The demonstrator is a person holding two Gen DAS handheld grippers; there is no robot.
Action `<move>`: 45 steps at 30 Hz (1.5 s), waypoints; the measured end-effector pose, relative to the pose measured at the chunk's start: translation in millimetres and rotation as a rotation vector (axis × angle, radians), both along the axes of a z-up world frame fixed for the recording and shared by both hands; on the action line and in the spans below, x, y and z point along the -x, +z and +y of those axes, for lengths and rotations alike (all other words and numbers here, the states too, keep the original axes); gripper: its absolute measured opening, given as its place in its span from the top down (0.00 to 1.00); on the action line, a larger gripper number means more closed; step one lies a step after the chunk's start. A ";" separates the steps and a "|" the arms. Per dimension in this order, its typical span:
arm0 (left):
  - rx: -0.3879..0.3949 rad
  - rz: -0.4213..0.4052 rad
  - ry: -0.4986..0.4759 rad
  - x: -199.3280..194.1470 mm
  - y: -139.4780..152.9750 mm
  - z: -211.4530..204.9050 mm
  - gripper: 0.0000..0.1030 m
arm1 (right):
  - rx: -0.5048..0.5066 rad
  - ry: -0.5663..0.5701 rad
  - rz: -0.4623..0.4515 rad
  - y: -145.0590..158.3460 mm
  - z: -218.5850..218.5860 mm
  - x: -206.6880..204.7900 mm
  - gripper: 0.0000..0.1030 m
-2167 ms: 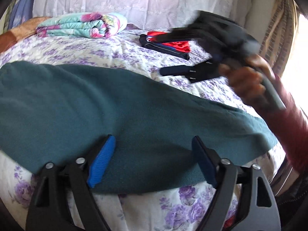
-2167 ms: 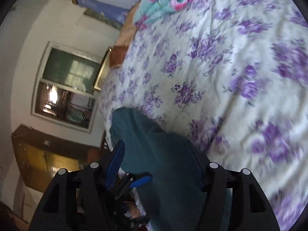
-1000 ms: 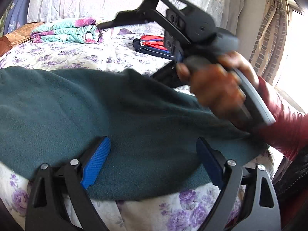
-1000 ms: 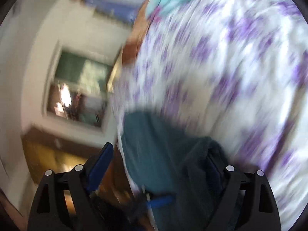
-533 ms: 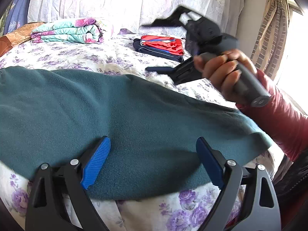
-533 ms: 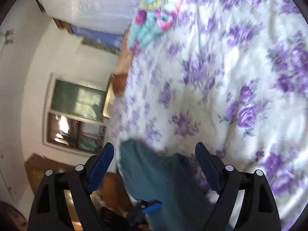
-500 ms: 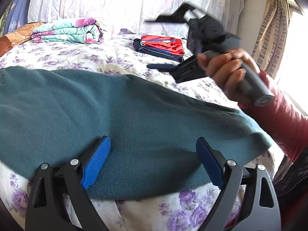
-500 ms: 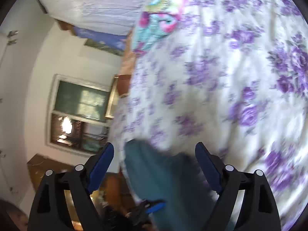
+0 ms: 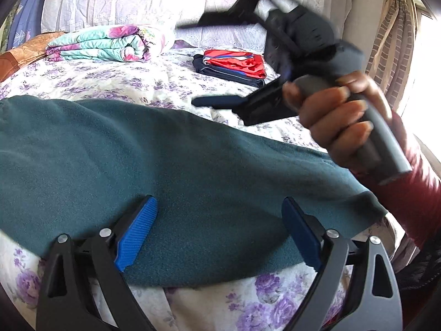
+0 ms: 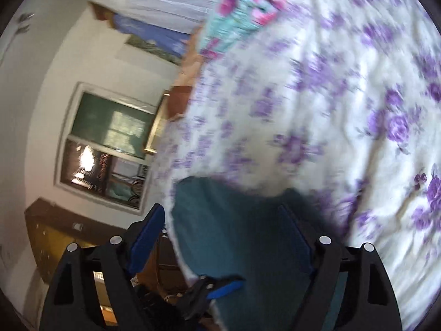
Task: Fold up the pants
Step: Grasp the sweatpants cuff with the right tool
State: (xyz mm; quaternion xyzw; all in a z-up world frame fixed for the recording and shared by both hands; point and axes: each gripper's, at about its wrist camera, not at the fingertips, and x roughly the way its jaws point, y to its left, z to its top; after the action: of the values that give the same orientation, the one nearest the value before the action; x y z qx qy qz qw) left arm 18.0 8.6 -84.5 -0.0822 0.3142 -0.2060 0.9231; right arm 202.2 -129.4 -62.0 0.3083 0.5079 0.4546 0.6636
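Note:
Dark teal pants (image 9: 165, 160) lie spread flat across the flowered bedspread (image 9: 115, 82), running left to right in the left wrist view. My left gripper (image 9: 220, 220) hovers over their near edge, open, its blue pads (image 9: 137, 234) wide apart with only cloth below them. A hand in a red sleeve holds my right gripper (image 9: 198, 63) in the air above the far right part of the pants, open and empty. In the rolled, blurred right wrist view, the right gripper (image 10: 220, 229) looks along the pants (image 10: 242, 242), and the left gripper (image 10: 215, 289) shows at the bottom.
A folded floral blanket (image 9: 110, 44) and a folded red and navy stack of clothes (image 9: 234, 63) lie at the head of the bed, before white pillows (image 9: 137, 0). A striped curtain (image 9: 391, 41) hangs at the right. A window (image 10: 110, 149) and wooden cabinet (image 10: 55, 234) stand beyond the bed.
The right gripper has drawn back from the pants' far edge toward the right and risen a little, staying open. The raised bump of cloth has dropped flat. The left gripper has kept still.

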 end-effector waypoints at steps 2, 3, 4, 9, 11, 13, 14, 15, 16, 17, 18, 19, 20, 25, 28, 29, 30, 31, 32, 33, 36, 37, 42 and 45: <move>-0.001 0.002 0.002 -1.7 0.2 -0.8 0.11 | -0.032 0.031 0.078 -13.5 9.1 -3.7 0.13; -0.002 0.004 0.003 -1.5 0.3 -0.1 0.11 | -0.011 0.036 0.126 -25.0 14.2 -8.7 0.13; 0.000 0.007 0.005 -0.8 0.2 0.0 0.11 | 0.023 -0.002 0.135 -32.8 13.1 -15.2 0.13; -0.003 0.032 0.016 -2.8 2.4 -0.5 0.11 | -0.037 -0.101 0.133 -15.3 -10.6 -11.3 0.22; -0.006 0.037 0.019 -1.8 3.8 -0.3 0.11 | -0.065 -0.116 0.067 5.8 -34.9 11.2 0.22; 0.002 0.038 0.022 0.9 4.0 0.9 0.11 | -0.043 -0.185 -0.035 28.4 -81.3 54.3 0.22; 0.005 0.039 0.021 1.2 4.0 1.3 0.11 | -0.018 -0.228 -0.075 32.9 -103.5 73.3 0.22; 0.008 0.039 0.021 1.2 3.9 1.7 0.11 | 0.018 -0.290 -0.121 38.4 -129.5 98.9 0.22; 0.005 0.037 0.022 1.2 3.9 1.3 0.11 | 0.052 -0.340 -0.146 41.1 -150.1 119.1 0.22; -0.001 0.035 0.024 1.9 3.7 0.1 0.11 | 0.109 -0.419 -0.163 42.1 -182.2 149.2 0.22; -0.013 0.032 0.028 2.4 3.2 -1.6 0.11 | 0.145 -0.492 -0.157 40.7 -209.5 175.8 0.22; -0.023 0.028 0.033 3.4 2.6 -3.1 0.11 | 0.154 -0.547 -0.143 38.3 -230.5 196.4 0.22; -0.030 0.024 0.038 4.6 2.3 -4.9 0.11 | 0.157 -0.630 -0.105 33.2 -260.4 224.6 0.22; -0.029 0.025 0.071 5.6 2.7 -7.0 0.10 | 0.183 -0.957 0.093 -2.4 -361.2 314.3 0.23; -0.032 0.035 0.094 6.4 3.7 -8.1 0.10 | 0.130 -0.987 0.149 -13.8 -372.5 311.9 0.30; -0.038 0.037 0.100 8.0 4.0 -8.6 0.10 | 0.137 -0.996 0.163 -17.5 -372.4 310.6 0.30; -0.039 0.038 0.103 8.5 3.6 -8.2 0.10 | 0.151 -1.016 0.163 -20.8 -373.2 310.7 0.30; -0.040 0.040 0.104 7.9 3.5 -7.8 0.10 | 0.161 -1.032 0.164 -24.7 -374.2 311.4 0.32; -0.040 0.042 0.105 7.3 3.5 -7.6 0.10 | 0.146 -1.060 0.163 -28.5 -375.8 313.7 0.33; -0.039 0.045 0.107 6.5 3.6 -8.0 0.10 | 0.108 -1.095 0.163 -33.5 -379.4 315.5 0.34; -0.047 0.039 0.110 6.5 2.6 -10.8 0.06 | 0.025 -1.151 0.160 -44.0 -387.0 310.4 0.34; -0.055 0.038 0.112 7.2 2.5 -11.9 0.06 | 0.017 -1.166 0.136 -42.4 -388.0 307.5 0.34; -0.037 0.040 0.104 7.8 2.9 -10.2 0.06 | 0.052 -1.258 0.046 -48.4 -395.5 301.8 0.62; 0.010 0.046 0.099 10.1 5.7 -3.2 0.06 | 0.154 -1.265 0.019 -51.5 -392.8 298.3 0.91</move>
State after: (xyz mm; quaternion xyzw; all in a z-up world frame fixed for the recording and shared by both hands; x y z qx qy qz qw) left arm 7.9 5.5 -78.8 -0.1069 0.3300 -0.1596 0.9242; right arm -96.1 -522.2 -113.5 0.5039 0.2647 -0.0659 0.8196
